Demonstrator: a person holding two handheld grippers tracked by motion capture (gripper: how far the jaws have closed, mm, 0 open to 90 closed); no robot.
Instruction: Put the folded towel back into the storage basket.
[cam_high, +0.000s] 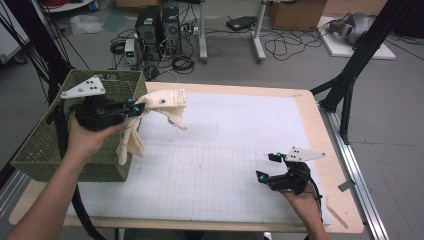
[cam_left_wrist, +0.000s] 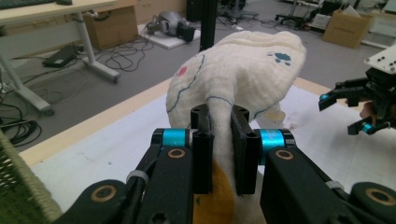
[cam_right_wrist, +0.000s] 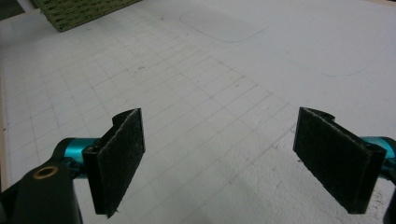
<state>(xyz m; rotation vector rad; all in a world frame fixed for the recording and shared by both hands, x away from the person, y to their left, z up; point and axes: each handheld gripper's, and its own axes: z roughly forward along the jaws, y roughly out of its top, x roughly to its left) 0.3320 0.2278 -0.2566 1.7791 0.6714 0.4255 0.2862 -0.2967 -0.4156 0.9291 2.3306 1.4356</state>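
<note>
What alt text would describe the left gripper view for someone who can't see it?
The left gripper has its black jaws shut on a cream terry cloth with small coloured prints, bunched and raised above the white gridded table mat. The right gripper is at far right; a green woven basket's edge at lower left.

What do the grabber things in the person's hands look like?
Each hand holds a black two-jaw gripper. The left gripper and right gripper both have shiny turquoise parts near the jaws and a pale grey three-cornered plate with black dots on top. The pads are flat, dark and fuzzy-looking. Brass-coloured rings mark the joints. A black cable trails from the left gripper. The forearms are bare, with no sleeves.
</note>
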